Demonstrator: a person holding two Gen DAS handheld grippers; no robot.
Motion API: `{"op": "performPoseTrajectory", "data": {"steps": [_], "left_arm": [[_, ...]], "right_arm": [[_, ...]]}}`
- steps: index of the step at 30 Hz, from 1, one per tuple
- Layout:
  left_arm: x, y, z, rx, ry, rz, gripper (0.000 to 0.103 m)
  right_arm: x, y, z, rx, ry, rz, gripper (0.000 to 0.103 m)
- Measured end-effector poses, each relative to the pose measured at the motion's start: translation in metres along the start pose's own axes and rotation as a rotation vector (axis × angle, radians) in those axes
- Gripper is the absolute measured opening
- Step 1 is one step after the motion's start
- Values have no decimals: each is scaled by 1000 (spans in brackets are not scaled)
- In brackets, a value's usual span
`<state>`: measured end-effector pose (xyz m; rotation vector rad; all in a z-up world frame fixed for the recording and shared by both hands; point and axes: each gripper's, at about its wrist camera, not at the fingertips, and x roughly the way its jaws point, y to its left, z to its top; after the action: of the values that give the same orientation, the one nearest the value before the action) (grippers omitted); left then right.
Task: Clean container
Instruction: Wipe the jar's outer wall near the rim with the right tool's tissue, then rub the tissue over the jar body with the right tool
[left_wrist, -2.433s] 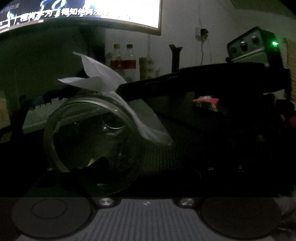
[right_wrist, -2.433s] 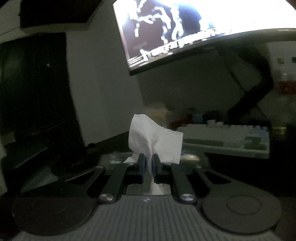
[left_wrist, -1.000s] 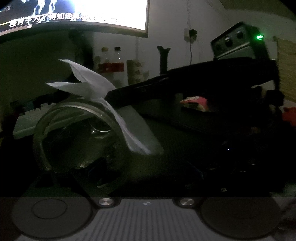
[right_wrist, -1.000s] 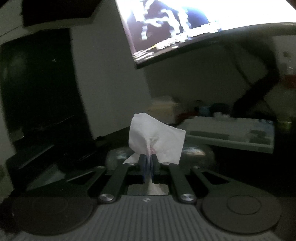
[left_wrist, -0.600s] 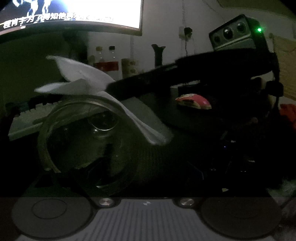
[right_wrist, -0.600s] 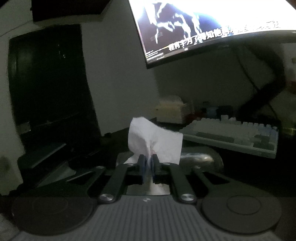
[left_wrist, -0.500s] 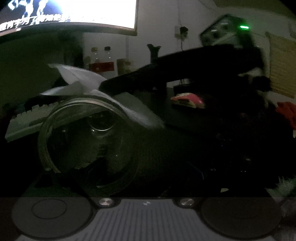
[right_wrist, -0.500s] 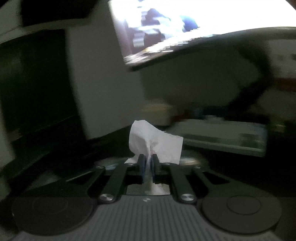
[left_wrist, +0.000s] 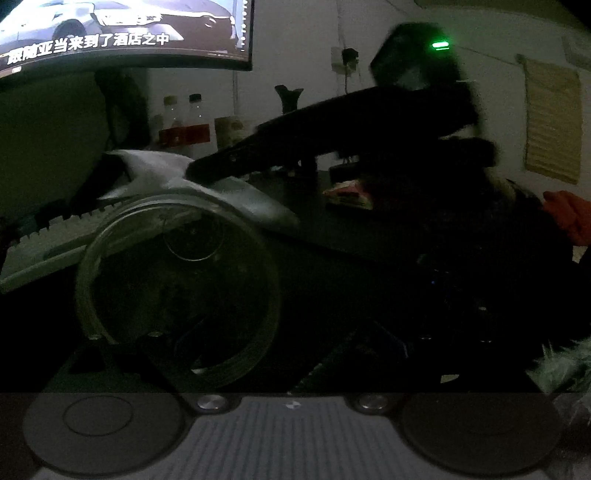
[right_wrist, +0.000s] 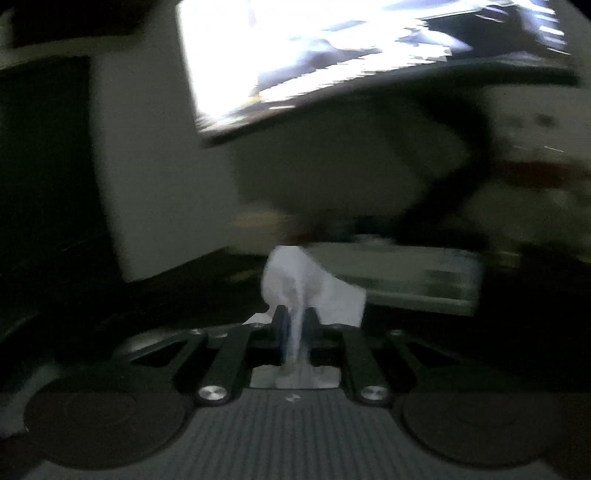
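The glass container (left_wrist: 177, 280) fills the lower left of the left wrist view, lying on its side with its round mouth facing the camera, and the left gripper (left_wrist: 291, 354) appears to clasp it with jaws spread wide around its body, though the fingers are lost in the dark and the contact itself is hard to see. From the upper right of that view the right gripper (right_wrist: 295, 325) reaches in, dragging a white tissue (left_wrist: 192, 184) over the top of the container's rim. In the right wrist view, at lower centre, the tissue (right_wrist: 306, 288) stands pinched between the narrow-set jaws, which have just been opening slightly, so the biggest risk is that the paper slips free mid-wipe and falls onto the dark desk (left_wrist: 332, 240) or into the container. A thin tissue can also tear or bunch if it snags on the rim, leaving the inside unwiped. The smooth glass could roll or twist in the wide hold if the wipe presses off-centre. The right wrist view is smeared with motion, and a keyboard (left_wrist: 48, 236) lies just behind the container at middle left, so an overshoot could knock it.
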<state>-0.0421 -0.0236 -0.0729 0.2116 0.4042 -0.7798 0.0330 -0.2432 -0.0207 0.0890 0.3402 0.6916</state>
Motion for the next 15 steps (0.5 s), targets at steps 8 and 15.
{"op": "performPoseTrajectory", "data": {"steps": [8, 15], "left_arm": [[-1, -3, 1, 6, 1, -1, 92], [-1, -3, 2, 6, 1, 0, 92]], "right_arm": [[-13, 25, 0, -140, 28, 287, 11], [1, 0, -2, -18, -13, 10, 11]]}}
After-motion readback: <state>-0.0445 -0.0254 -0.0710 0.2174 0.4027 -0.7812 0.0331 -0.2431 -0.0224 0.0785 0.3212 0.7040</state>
